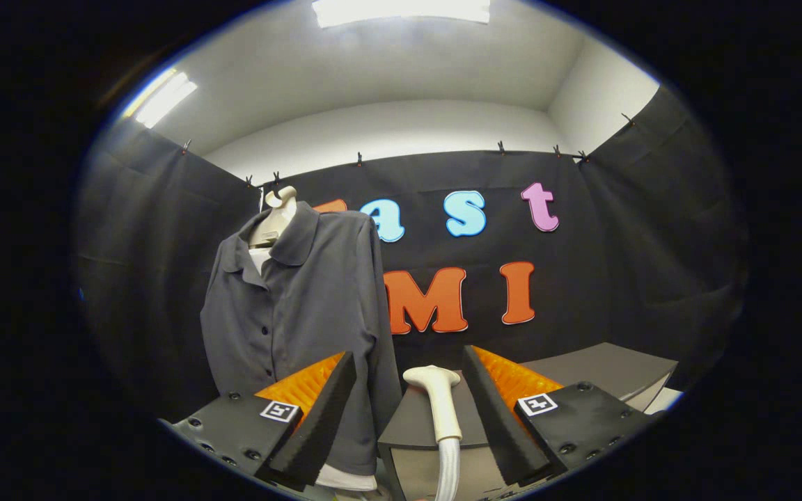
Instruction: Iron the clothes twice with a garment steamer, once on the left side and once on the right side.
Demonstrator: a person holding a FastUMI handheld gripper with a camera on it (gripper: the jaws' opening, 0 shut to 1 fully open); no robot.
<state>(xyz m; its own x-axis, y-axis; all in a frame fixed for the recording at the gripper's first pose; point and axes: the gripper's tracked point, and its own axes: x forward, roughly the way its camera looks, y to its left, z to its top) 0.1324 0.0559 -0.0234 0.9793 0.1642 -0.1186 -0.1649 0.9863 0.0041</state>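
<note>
- Gripper view showed the garment steamer (436, 403), a pale handle standing upright with its hose dropping below, between the fingers of the tongs (408, 379).
- The tongs stood released, fingers spread wide, neither touching the steamer.
- The steamer rested against a grey box (415, 424) just behind it.
- Left of the steamer and beyond the left finger hung the grey shirt (303, 299), buttoned on a pale mannequin (277, 216).
- Right of the steamer, a grey bench (610, 372) sat near the black cloth wall.
</note>
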